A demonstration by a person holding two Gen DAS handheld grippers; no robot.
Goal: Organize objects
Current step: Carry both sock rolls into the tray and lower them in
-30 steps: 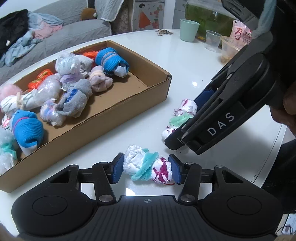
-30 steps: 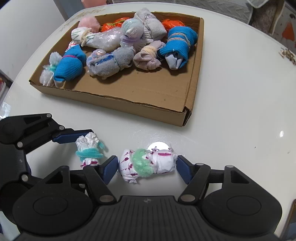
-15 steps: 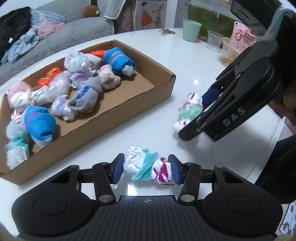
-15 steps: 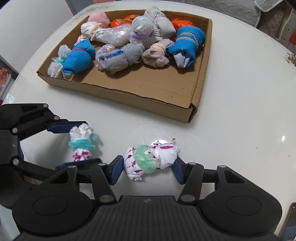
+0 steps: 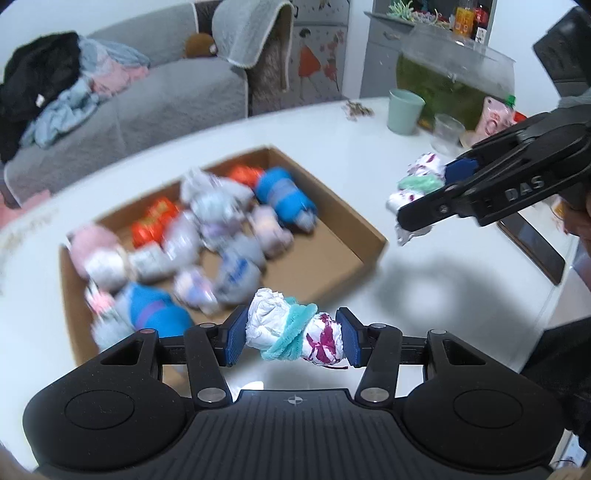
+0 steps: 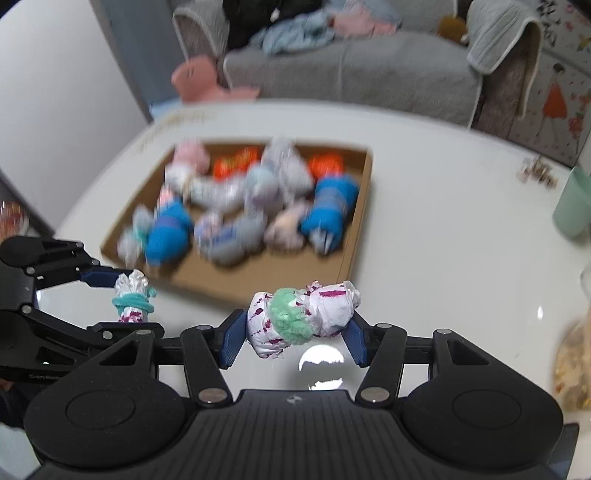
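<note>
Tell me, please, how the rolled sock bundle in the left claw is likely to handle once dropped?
The sock bundle looks soft: its wrinkled cloth probably squashes between the left claw pads. Probably light. Its lumpy shape suggests little rolling.

Beyond my white round table (image 5: 436, 288) stands a grey sofa (image 5: 155, 107), heaped with dark and pale-blue clothes (image 5: 55, 92) at its left end. A grey towel (image 5: 247, 33) drapes its right arm. Right of the sofa, a cabinet (image 5: 317, 62) bears a red-dress figure.
</note>
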